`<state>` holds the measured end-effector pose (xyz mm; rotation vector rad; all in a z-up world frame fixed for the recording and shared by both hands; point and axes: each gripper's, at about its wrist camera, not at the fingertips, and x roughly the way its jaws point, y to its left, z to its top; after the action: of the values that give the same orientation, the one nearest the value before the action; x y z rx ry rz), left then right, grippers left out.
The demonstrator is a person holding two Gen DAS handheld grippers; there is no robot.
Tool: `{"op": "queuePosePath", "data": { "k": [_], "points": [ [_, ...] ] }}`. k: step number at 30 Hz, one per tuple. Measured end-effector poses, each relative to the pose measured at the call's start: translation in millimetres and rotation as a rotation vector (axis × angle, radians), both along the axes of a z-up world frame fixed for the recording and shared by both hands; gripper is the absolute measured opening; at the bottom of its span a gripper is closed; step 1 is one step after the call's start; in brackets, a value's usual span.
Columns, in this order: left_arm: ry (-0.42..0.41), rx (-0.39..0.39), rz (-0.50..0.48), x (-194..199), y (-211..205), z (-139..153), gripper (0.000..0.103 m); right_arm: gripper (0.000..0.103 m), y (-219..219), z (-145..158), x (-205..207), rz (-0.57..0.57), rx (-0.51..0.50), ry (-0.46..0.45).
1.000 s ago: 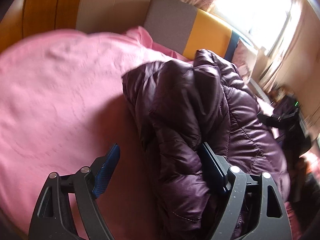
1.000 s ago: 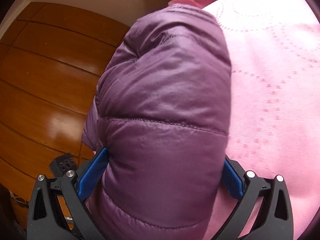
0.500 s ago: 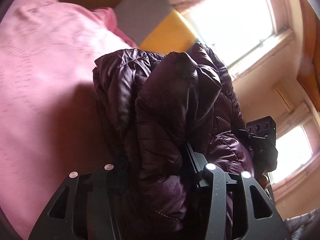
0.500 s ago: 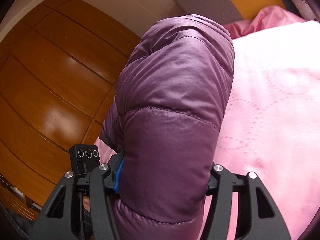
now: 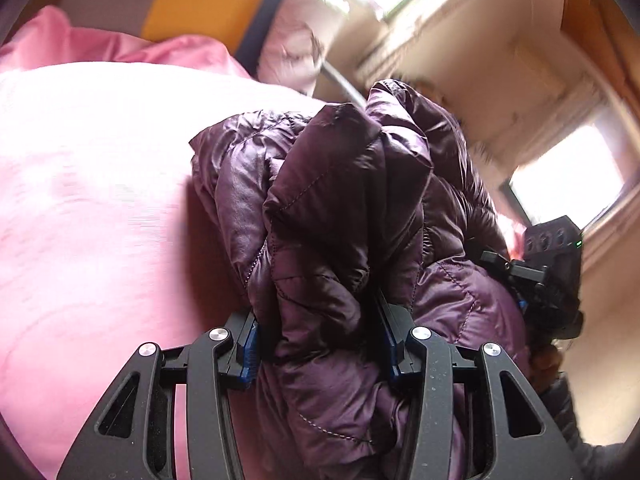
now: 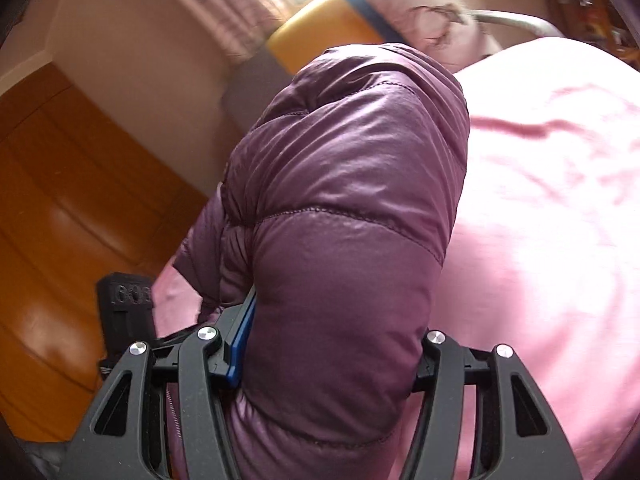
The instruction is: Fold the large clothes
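Note:
A dark purple quilted puffer jacket (image 5: 340, 208) is bunched into a thick bundle over the pink bed cover (image 5: 92, 208). My left gripper (image 5: 320, 334) is shut on one folded end of it, blue pads pressed into the padding on both sides. In the right wrist view the jacket (image 6: 344, 208) fills the middle, and my right gripper (image 6: 332, 344) is shut on its other end. The other gripper (image 5: 548, 276) shows at the right of the left wrist view, against the jacket's far side.
A grey, yellow and blue headboard (image 5: 208, 4) and a pink pillow (image 5: 296, 40) stand behind the bed. Bright windows (image 5: 568, 176) lie to the right. Brown wooden floor (image 6: 60, 208) runs along the bed's left side in the right wrist view.
Both grippers closed on the jacket, which had lain between open jaws. Both hands then swung sideways with it, so the headboard, pillow and windows came into view.

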<state>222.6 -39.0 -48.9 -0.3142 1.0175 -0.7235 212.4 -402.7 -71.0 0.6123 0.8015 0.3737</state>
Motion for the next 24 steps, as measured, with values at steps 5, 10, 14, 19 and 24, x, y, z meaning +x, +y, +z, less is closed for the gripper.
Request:
{"op": "queuePosePath", "data": {
  "k": [5,10,14,19,24],
  "points": [
    [-0.021,0.113,0.014,2.6,-19.4,-3.7,0.06,0.085,-21.0,-15.3,-13.3,-0.079,-0.011,0.034],
    [-0.145,0.248,0.057,-8.6,-20.0,33.2,0.068,0.091,-10.6,21.3,-40.9,-0.182,-0.248,-0.046],
    [-0.284,0.264,0.087,-9.8,-22.5,73.5,0.068,0.091,22.3,45.6,-57.5,-0.184,-0.337,-0.142],
    [-0.324,0.17,0.012,3.9,-51.9,113.3,0.068,0.091,70.3,50.1,-60.0,-0.1,-0.396,-0.168],
    [-0.251,0.224,-0.053,18.7,-91.3,92.1,0.068,0.093,129.8,41.2,-34.1,-0.08,-0.516,-0.17]
  ]
}}
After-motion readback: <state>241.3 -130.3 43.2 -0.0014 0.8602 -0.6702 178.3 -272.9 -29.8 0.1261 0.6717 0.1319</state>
